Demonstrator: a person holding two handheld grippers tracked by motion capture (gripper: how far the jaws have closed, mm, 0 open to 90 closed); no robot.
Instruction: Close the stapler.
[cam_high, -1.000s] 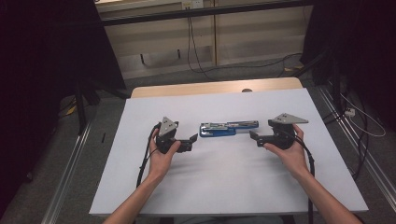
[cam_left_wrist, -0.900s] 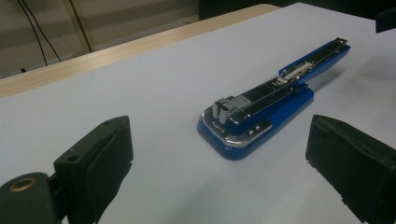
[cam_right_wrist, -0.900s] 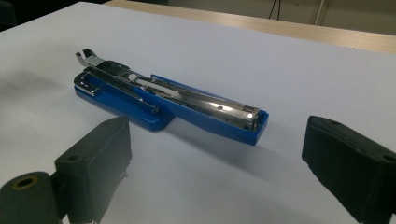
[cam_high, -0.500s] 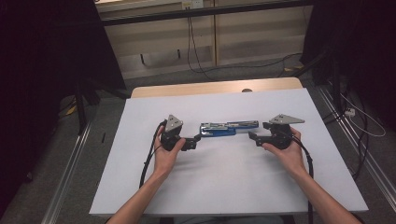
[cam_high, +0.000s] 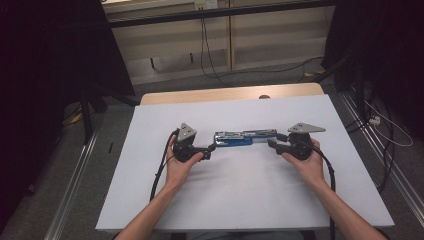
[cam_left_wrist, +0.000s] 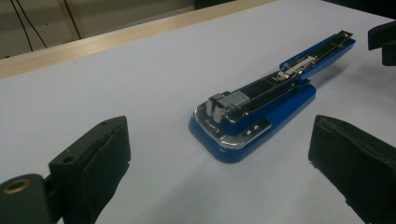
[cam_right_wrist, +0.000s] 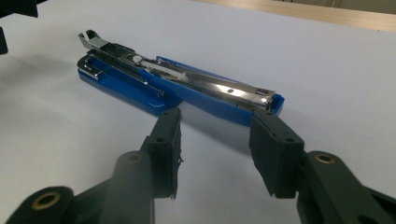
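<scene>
A blue stapler (cam_high: 245, 137) lies swung open and flat on the white table top (cam_high: 225, 200), its metal magazine facing up. In the left gripper view its hinge end (cam_left_wrist: 233, 126) lies just ahead of my left gripper (cam_left_wrist: 219, 144), whose jaws stand wide apart and touch nothing. My left gripper (cam_high: 209, 150) is at the stapler's left end. My right gripper (cam_high: 274, 141) is at the right end. Its jaws have just been closing and stand part-way apart (cam_right_wrist: 217, 126), just short of the stapler's blue tip (cam_right_wrist: 273, 100), with nothing pressed between the pads.
A wooden strip (cam_high: 225, 95) runs along the table's far edge. Beyond it are cables (cam_high: 205, 50) on the floor and a pale wall panel. Metal rails (cam_high: 75, 170) flank the table. A black cable (cam_high: 162, 170) trails from the left gripper.
The right gripper's jaws have narrowed from wide to part-way apart while that hand stayed put. The left hand shifted slightly toward the stapler. The stapler has not moved.
</scene>
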